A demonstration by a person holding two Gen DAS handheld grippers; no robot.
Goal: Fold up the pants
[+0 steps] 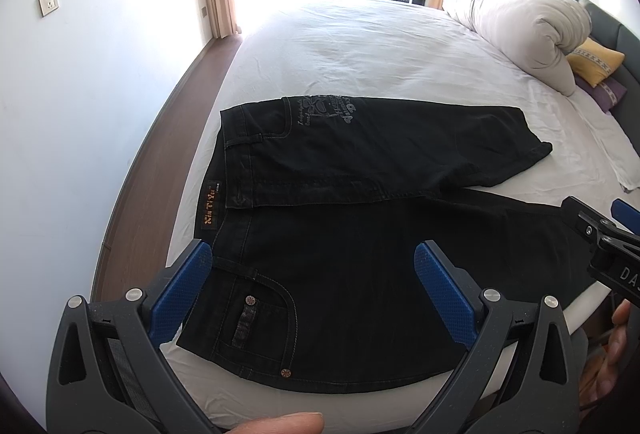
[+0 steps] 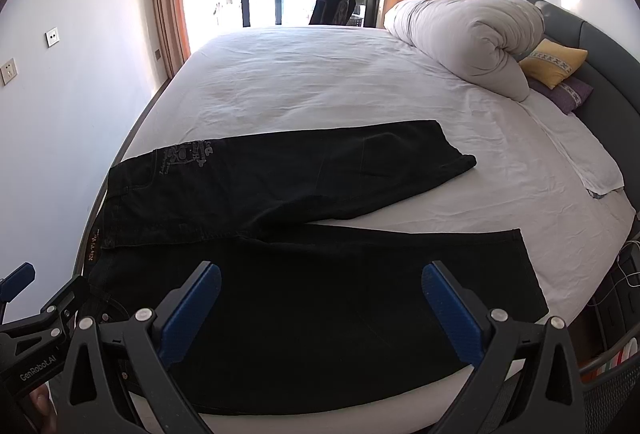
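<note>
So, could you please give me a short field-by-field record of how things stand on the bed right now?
garment: black pants, laid flat, legs spread in a V
surface: white bed sheet
waistband: at the bed's left edge
left gripper: jaws open, above the waist and pocket, holding nothing
right gripper: jaws open, above the near leg, holding nothing
also on bed: rolled duvet, yellow pillow

Right gripper (image 1: 600,234): cut off by the frame's right edge.
Brand patch (image 1: 209,205): lettering too small to read.
Balcony: washed out by glare.
</note>
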